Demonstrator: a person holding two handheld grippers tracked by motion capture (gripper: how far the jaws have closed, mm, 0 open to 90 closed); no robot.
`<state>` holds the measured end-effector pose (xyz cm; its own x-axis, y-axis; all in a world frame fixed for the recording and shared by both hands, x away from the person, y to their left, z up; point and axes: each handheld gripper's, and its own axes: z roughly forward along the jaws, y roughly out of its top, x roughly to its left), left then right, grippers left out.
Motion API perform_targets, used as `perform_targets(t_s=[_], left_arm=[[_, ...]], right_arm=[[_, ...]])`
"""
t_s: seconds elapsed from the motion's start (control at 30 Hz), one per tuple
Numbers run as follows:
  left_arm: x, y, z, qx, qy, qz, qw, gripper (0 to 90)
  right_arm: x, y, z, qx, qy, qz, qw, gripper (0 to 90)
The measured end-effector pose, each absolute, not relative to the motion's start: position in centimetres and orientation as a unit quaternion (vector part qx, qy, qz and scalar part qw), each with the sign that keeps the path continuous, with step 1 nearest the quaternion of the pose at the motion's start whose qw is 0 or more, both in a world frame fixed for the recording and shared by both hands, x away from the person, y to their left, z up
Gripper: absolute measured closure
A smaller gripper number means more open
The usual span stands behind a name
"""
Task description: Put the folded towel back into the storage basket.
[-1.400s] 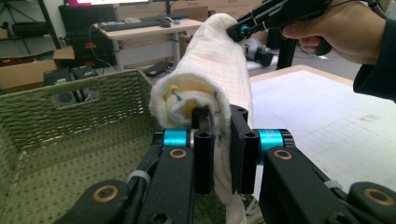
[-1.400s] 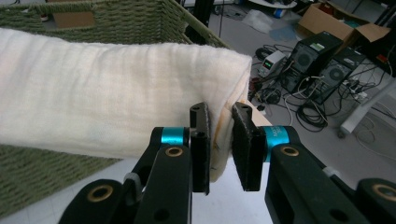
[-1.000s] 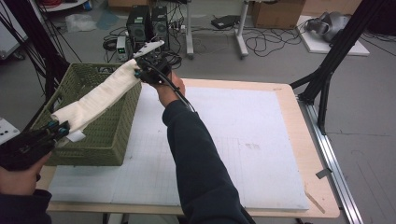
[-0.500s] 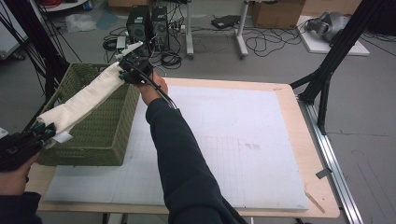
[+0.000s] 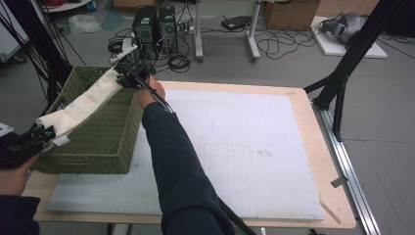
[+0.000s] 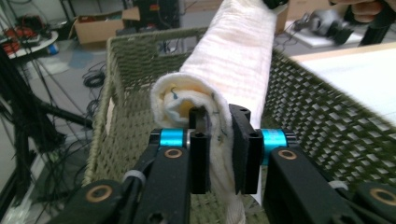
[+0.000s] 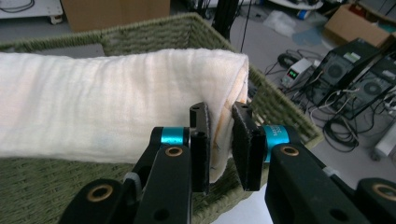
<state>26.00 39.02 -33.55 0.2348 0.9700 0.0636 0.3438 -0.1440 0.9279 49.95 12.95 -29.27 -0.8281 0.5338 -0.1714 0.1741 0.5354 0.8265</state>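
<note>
A rolled white towel (image 5: 83, 105) hangs stretched over the green wicker basket (image 5: 105, 142) at the table's left. My left gripper (image 5: 43, 133) holds the near end at the basket's front corner. In the left gripper view, its jaws have just been opening, and the towel (image 6: 233, 60) still fills the gap of the left gripper (image 6: 219, 154) above the basket (image 6: 322, 126). My right gripper (image 5: 122, 73) is shut on the far end at the back rim. The right gripper view shows the right gripper (image 7: 220, 144) pinching the towel (image 7: 107, 116) over the basket (image 7: 154, 32).
A white foam mat (image 5: 244, 147) covers the wooden table (image 5: 337, 196) to the right of the basket. Computer towers (image 5: 154, 24) and cables lie on the floor behind. A black stand leg (image 5: 342, 83) rises at the table's right edge.
Both hands have carried the towel leftward and down, so it now lies lower and lengthwise over the basket. The right gripper has shifted from the basket's right side to its back rim.
</note>
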Motion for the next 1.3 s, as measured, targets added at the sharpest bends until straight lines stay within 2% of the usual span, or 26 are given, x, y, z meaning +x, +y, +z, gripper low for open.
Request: perform_targets(t_s=[0.1, 0.23, 0.47, 0.6, 0.7, 1.0, 1.3], left_arm=[[26.3, 39.2, -34.0, 0.657, 0.512, 0.370, 0.411, 50.0], [25.2, 39.4, -33.1, 0.638, 0.506, 0.393, 0.428, 38.6], [24.5, 38.2, -32.6, 0.639, 0.478, 0.387, 0.462, 36.3], [24.8, 37.3, -32.9, 0.635, 0.476, 0.363, 0.488, 31.8], [25.2, 36.5, -33.0, 0.635, 0.485, 0.349, 0.490, 28.0], [26.1, 33.4, -33.1, 0.638, 0.459, 0.314, 0.532, 21.8], [27.2, 29.3, -33.4, 0.657, 0.427, 0.285, 0.552, 21.8]], right_arm=[[49.9, 13.4, -30.1, 0.212, 0.857, 0.418, 0.213, 68.3], [49.5, 13.0, -29.7, 0.204, 0.860, 0.417, 0.212, 58.8], [48.7, 10.0, -28.4, 0.203, 0.856, 0.427, 0.207, 55.5], [48.4, 7.2, -27.9, 0.210, 0.854, 0.436, 0.191, 50.7], [48.1, 5.0, -27.9, 0.219, 0.847, 0.453, 0.173, 43.1], [46.1, -1.6, -29.9, 0.250, 0.835, 0.458, 0.177, 21.9], [43.2, -9.0, -32.1, 0.285, 0.822, 0.459, 0.182, 14.3]])
